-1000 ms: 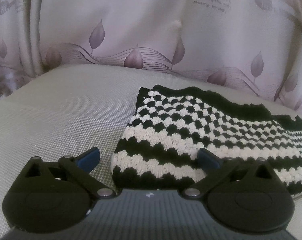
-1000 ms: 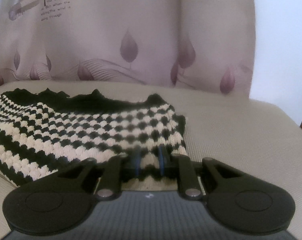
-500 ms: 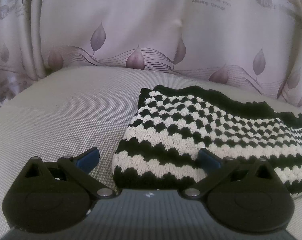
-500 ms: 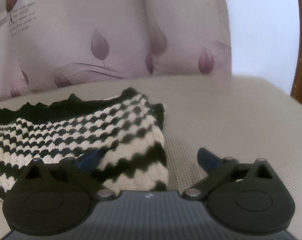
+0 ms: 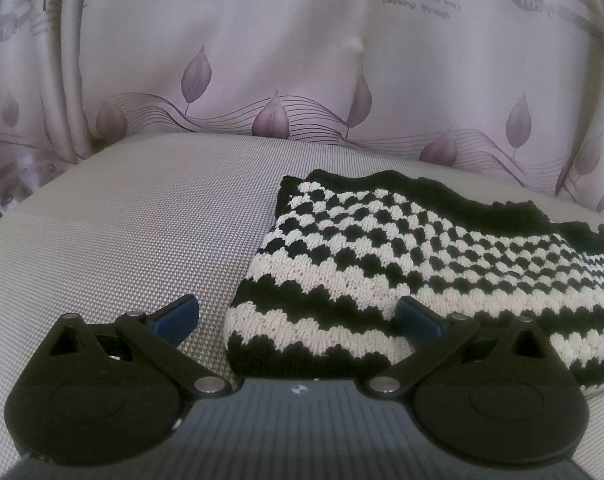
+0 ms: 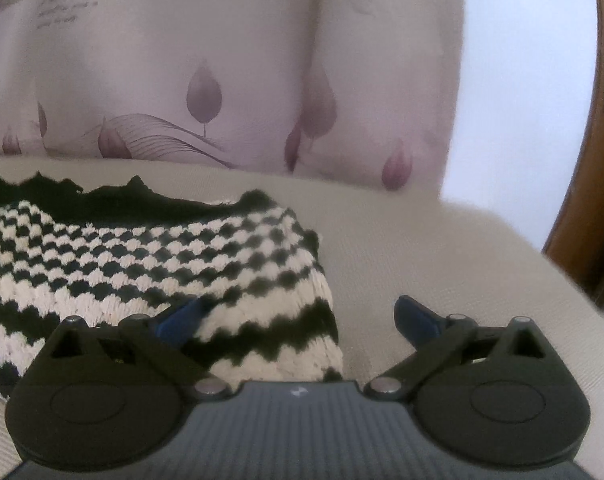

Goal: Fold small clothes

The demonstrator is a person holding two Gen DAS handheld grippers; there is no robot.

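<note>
I see both tongs spread wide, gripping nothing: the left gripper (image 5: 298, 316) and right gripper (image 6: 298, 316) each straddle a near corner of the folded knit garment (image 5: 382, 256).

Both grippers (image 5: 298, 316) (image 6: 298, 316), jaws wide apart

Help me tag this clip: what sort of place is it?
Probably a room at home: a knitted garment lies on a woven cushion, with a leaf-print curtain hanging behind and a wooden frame beside it.
</note>
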